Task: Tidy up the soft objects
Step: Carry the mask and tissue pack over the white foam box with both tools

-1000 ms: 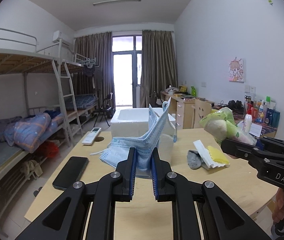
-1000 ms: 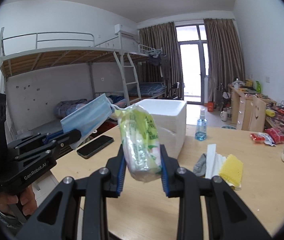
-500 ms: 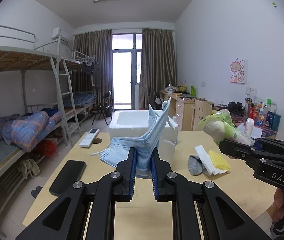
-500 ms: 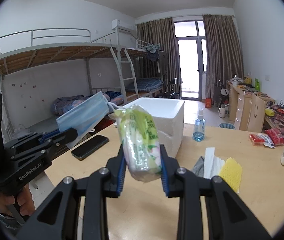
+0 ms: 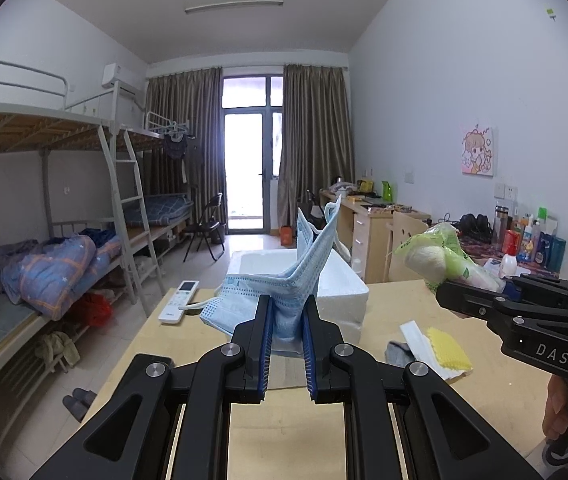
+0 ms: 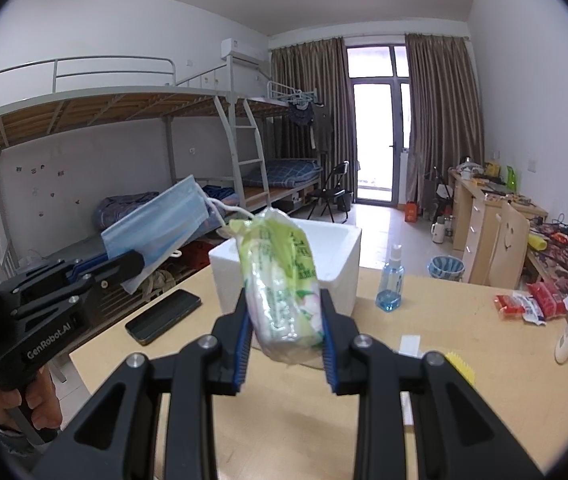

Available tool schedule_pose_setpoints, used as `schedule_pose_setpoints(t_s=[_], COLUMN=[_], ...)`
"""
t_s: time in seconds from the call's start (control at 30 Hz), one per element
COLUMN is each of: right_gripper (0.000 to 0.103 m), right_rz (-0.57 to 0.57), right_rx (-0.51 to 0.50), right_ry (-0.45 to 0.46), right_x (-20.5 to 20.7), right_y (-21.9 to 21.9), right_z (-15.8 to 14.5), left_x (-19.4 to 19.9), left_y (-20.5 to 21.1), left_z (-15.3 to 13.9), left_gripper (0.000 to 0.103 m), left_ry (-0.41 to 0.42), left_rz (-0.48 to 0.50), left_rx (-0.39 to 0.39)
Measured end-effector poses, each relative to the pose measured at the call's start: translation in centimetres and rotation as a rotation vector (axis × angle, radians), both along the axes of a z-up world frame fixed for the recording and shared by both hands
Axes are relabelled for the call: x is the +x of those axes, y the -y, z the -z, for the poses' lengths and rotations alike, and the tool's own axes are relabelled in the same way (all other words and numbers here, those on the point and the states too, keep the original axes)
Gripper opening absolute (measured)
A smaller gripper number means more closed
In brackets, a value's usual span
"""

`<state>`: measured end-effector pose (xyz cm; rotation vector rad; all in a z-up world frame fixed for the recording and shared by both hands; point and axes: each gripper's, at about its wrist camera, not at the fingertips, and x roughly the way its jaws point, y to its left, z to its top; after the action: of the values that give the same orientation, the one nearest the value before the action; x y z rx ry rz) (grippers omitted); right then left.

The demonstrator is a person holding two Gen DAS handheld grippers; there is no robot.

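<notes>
Left wrist view, left to right: remote control [image 5: 177, 301] sat at the table's [image 5: 284, 436] far left edge, my left gripper [image 5: 287, 346] at bottom centre was clamped narrow on a blue face mask [image 5: 280, 292], folds sticking up in front of the white foam box [image 5: 337, 280]. Grey cloth [image 5: 397, 350], white strip and yellow sponge [image 5: 448, 350] lay right of the box. Right gripper entered from the right edge with the green tissue pack [image 5: 439, 256].

Right wrist view: left gripper [image 6: 132, 260] at left held the mask [image 6: 156, 224] up off the table, phone [image 6: 162, 316] lay flat below it. My right gripper [image 6: 285, 340] at centre was pinched on the tissue pack [image 6: 282, 288], held in the air in front of the box [image 6: 339, 252]. Blue spray bottle [image 6: 391, 280] stood right of the box, red snack packets [image 6: 523, 306] far right
</notes>
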<state>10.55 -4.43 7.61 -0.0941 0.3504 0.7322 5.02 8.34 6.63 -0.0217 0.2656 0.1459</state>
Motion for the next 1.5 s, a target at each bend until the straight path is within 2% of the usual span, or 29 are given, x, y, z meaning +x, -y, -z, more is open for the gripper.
schedule_pose_setpoints(t_s=[0.2,0.57,1.17,1.5], right_gripper=[0.034,0.034,0.034,0.034], right_rz=[-0.003,0.013,0.014,0.016], right_rx=[-0.007,-0.028,-0.061,-0.076], right_ry=[-0.016,-0.032,-0.067,-0.071], right_x=[0.5,2.2,7.4,8.9], right_y=[-0.5,-1.7,-4.0,-5.0], right_z=[0.6,0.0,-0.5,-0.7], left_x=[0.8,3.2,9.5,12.2], left_y=[-0.2,-1.3,-3.2,-4.0], left_z=[0.0,-0.3,-0.3,-0.4], left_gripper=[0.015,0.015,0.015,0.015], left_ry=[-0.01,-0.009,-0.048,-0.058], left_rz=[0.006,0.018,0.029,0.025], left_rx=[-0.003,0.004,0.001,0.005])
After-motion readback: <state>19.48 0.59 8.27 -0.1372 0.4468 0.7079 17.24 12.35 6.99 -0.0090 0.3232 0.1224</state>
